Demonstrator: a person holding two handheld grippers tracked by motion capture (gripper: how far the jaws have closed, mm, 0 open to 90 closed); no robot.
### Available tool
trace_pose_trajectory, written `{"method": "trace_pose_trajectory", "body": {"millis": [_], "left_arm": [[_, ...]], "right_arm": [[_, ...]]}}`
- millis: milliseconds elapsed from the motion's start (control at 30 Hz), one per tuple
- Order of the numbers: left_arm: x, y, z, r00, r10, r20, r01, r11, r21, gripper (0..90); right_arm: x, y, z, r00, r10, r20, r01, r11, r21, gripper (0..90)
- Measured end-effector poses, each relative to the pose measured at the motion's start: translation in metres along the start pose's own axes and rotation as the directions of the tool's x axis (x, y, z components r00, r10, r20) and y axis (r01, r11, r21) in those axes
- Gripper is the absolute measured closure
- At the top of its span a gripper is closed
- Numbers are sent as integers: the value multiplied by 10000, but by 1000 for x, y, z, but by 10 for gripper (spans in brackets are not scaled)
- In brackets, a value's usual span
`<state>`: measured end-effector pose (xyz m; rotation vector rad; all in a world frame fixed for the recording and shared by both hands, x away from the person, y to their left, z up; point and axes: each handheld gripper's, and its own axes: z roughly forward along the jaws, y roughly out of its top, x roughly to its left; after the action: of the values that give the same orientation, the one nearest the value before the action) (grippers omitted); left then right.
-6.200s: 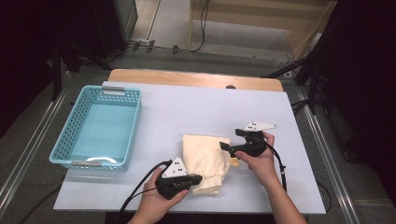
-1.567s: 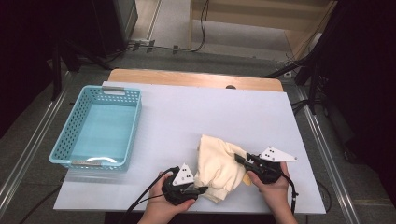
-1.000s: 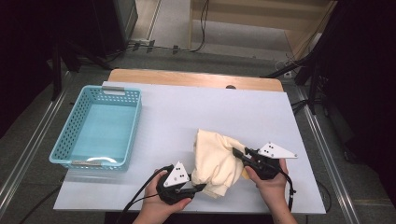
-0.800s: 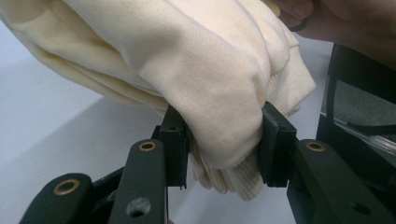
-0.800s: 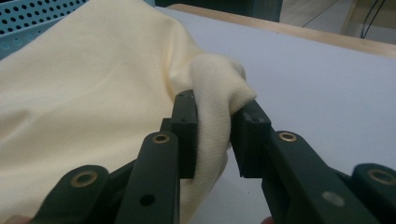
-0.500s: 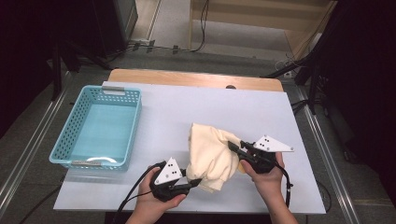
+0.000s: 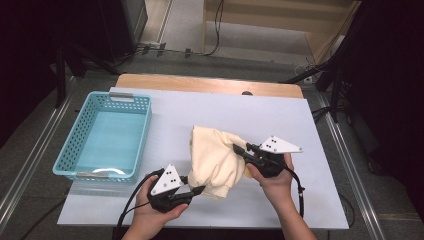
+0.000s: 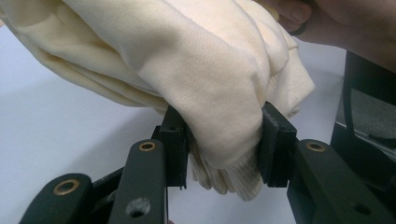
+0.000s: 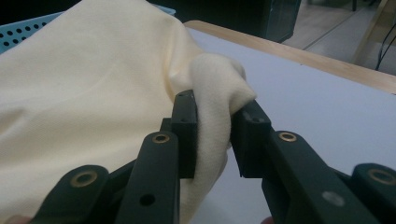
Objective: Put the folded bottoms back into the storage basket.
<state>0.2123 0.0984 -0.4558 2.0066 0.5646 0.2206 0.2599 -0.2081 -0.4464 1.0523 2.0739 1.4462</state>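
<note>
A cream folded cloth [image 7: 214,156] hangs bunched between my two grippers, lifted partly off the pale table [image 7: 280,120]. My left gripper [image 7: 199,190] is shut on the cloth's near lower corner; in the left gripper view [image 8: 223,142] a thick fold of cloth [image 8: 205,70] is pinched between the pads. My right gripper [image 7: 239,150] is shut on the cloth's right edge; in the right gripper view [image 9: 215,135] a bunched fold [image 9: 212,98] sits squeezed between the two pads, with the rest of the cloth [image 9: 84,93] spreading left.
A light blue plastic basket [image 7: 106,137] with nothing in it stands at the table's left side, a little way left of the cloth. A wooden strip [image 7: 210,84] borders the table's far edge. Metal rails run along both sides of the table.
Both grippers have risen and shifted left with the cloth held between them; the cloth has bunched up higher and come partly off the table.
</note>
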Motion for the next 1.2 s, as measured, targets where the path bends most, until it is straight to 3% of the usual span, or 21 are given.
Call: {"method": "trace_pose_trajectory", "body": {"millis": [533, 1200], "left_arm": [[7, 1, -16, 9996, -18, -291, 14, 9999, -129, 604], [20, 1, -41, 9971, -192, -743, 164, 9991, -382, 603]], "right_arm": [[6, 14, 14, 9992, 76, -387, -75, 10000, 44, 707], [21, 39, 38, 9978, -166, -648, 166, 9999, -4, 708]]}}
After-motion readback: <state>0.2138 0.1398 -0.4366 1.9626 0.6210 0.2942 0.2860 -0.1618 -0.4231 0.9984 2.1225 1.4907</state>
